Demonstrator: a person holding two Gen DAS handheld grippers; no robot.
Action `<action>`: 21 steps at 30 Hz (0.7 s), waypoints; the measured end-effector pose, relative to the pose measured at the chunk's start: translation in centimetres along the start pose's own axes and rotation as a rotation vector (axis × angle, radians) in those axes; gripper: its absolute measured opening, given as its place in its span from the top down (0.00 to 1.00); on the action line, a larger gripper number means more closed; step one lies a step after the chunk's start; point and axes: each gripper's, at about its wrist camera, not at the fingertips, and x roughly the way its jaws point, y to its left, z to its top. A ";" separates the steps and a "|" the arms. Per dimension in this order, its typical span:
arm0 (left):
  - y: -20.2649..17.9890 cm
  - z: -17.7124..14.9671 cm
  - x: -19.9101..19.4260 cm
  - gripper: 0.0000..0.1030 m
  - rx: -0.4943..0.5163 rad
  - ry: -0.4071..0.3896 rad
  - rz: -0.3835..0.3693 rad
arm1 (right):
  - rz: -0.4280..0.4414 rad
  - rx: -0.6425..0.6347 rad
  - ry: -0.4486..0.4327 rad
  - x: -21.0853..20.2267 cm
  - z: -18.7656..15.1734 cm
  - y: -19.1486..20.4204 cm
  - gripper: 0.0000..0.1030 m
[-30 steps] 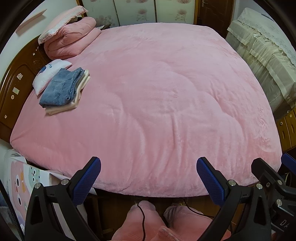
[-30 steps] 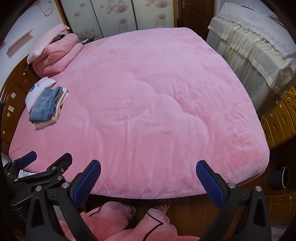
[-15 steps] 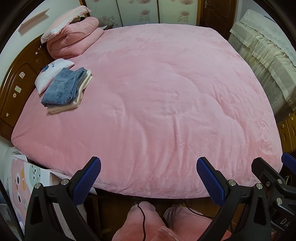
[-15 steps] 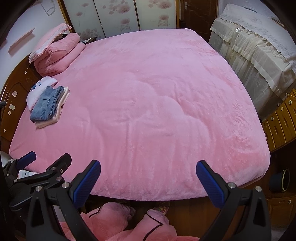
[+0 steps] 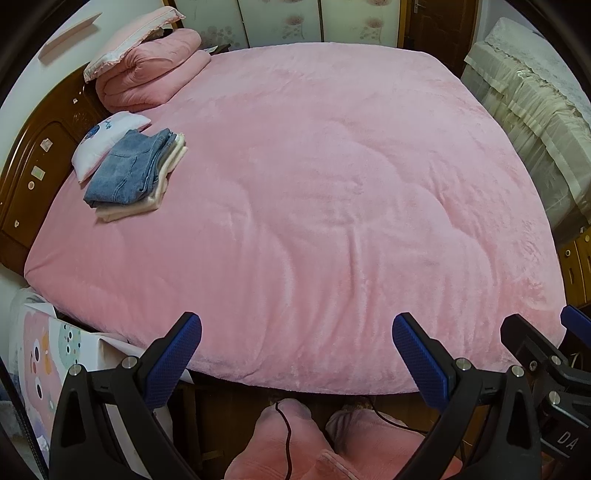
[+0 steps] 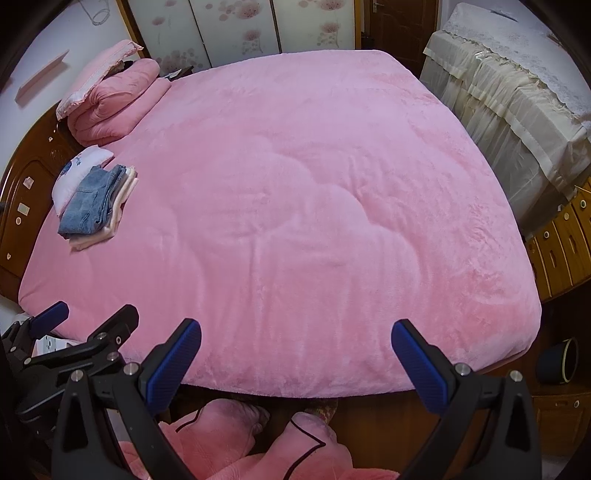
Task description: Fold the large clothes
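The left gripper (image 5: 297, 349) is held above the near edge of the bed, its blue-padded fingers (image 5: 173, 358) spread wide with nothing between them. The right gripper (image 6: 295, 350) hangs just beside it, likewise wide apart and empty; each shows at the edge of the other's view, cut off by the frame. Below the fingers, pink-clad legs (image 5: 280, 439) of the person stand against the bed's foot, with a thin dark cable (image 5: 286, 435) running down over one; the feet are hard to make out in shadow.

A pink plush blanket (image 5: 325, 192) covers the whole bed, lying flat with soft creases. The folded jeans (image 5: 129, 168) rest far off on the left side near the headboard (image 5: 26, 173), stacked on cream folded garments (image 5: 147, 201), partly covering a small white pillow (image 5: 107, 138). How many cream pieces lie beneath cannot be told. Behind them sits a rolled pink quilt (image 5: 147, 70) with a pillow (image 5: 133, 40) on top.

Past the bed stand floral wardrobe doors (image 6: 236, 33) and a dark door (image 6: 402, 26). To the right is furniture under a cream lace cover (image 6: 517, 96), then wooden drawers (image 6: 561, 243) and a dark round bin (image 6: 559, 360), half hidden.
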 end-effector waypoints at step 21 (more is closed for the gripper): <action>-0.6 0.6 0.3 0.01 0.009 0.004 0.011 | 0.002 0.016 0.033 1.3 0.9 -1.2 0.00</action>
